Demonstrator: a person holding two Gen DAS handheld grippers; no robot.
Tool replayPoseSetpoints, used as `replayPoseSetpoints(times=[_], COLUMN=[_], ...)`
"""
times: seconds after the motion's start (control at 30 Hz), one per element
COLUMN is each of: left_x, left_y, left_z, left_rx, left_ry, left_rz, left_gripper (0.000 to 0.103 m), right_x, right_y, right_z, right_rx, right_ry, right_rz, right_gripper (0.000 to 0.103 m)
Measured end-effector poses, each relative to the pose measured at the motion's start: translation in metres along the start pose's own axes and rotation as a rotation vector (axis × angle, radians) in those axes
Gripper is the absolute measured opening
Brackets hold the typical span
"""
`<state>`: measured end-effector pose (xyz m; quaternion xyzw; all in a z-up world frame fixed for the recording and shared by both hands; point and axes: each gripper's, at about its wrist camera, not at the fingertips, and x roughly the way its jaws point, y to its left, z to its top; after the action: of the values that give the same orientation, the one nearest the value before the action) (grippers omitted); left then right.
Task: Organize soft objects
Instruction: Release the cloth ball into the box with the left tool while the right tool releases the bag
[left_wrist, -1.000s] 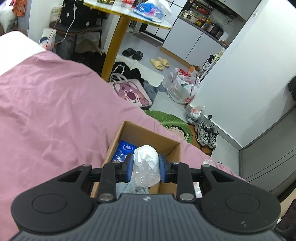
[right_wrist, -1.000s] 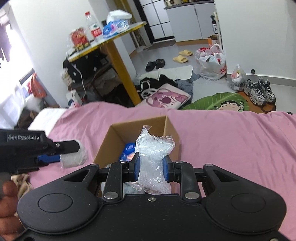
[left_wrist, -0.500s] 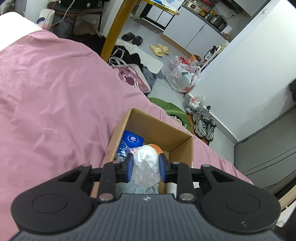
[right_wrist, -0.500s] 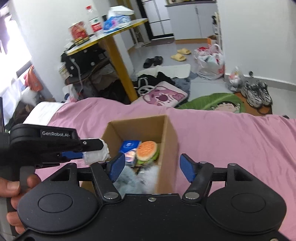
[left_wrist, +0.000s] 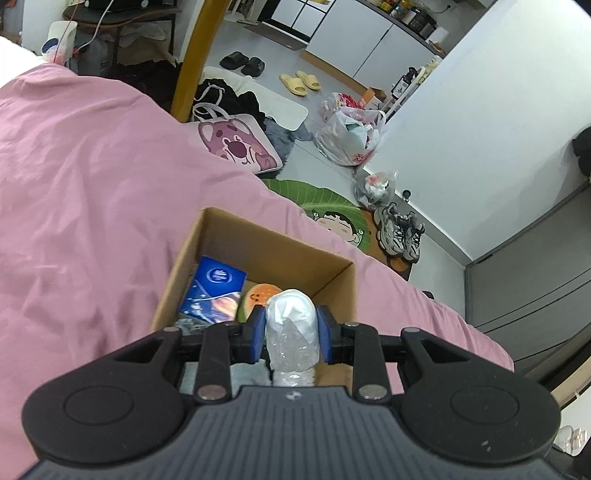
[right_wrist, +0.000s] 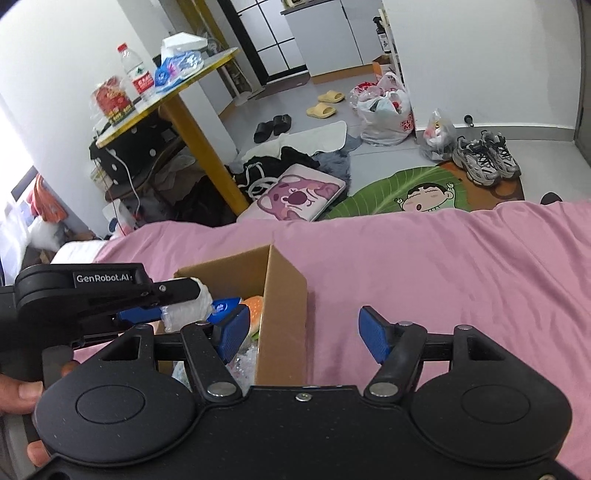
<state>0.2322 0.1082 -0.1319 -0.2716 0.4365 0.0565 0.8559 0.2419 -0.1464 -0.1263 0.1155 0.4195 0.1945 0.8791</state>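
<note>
An open cardboard box (left_wrist: 258, 236) stands on the pink bedsheet (left_wrist: 74, 192); it also shows in the right wrist view (right_wrist: 284, 288). Inside lie a blue packet (left_wrist: 216, 291), a burger-shaped plush (left_wrist: 256, 295) and a clear plastic bag (right_wrist: 243, 360). My left gripper (left_wrist: 290, 330) is shut on a white soft bundle in clear plastic (left_wrist: 291, 325), held over the box's near right part. In the right wrist view the left gripper (right_wrist: 170, 301) reaches over the box from the left. My right gripper (right_wrist: 301, 334) is open and empty, straddling the box's right wall.
The pink sheet (right_wrist: 443, 277) spreads wide to the right of the box. Beyond the bed edge lie a pink bear bag (right_wrist: 295, 194), a green leaf mat (right_wrist: 406, 188), sneakers (right_wrist: 484, 157), and a yellow-legged table (right_wrist: 199, 140).
My right gripper opened and dropped its clear plastic bag into the box, then shifted right. My left gripper carried its bundle further over the box.
</note>
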Motion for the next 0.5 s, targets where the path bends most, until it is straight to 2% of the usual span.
replayPoseSetpoints(times=[0.13,0.27,0.33,0.5], left_x=[0.001,-0.003,-0.006,-0.017], left_y=[-0.014,-0.029,-0.036,-0.046], left_z=[0.002,0.002,0.001,-0.001], left_rx=[0.023,0.025,0.023,0.044], left_ry=[-0.014,-0.048,-0.058,-0.076], left_rz=[0.003,-0.027,-0.009,0.042], left_gripper=[0.028,0.042,0.055,0.062], right_x=[-0.012,-0.021,-0.023,-0.027], right_y=[-0.01,-0.016,-0.018,-0.022], right_z=[0.004,0.006,0.006,0.003], right_rx=[0.024,0.041,0.047,0.054], right_ry=[-0.024,-0.038,-0.036,-0.035], right_rz=[0.026,0.045,0.058,0.087], right_gripper=[0.065,0.065,0.065,0.065])
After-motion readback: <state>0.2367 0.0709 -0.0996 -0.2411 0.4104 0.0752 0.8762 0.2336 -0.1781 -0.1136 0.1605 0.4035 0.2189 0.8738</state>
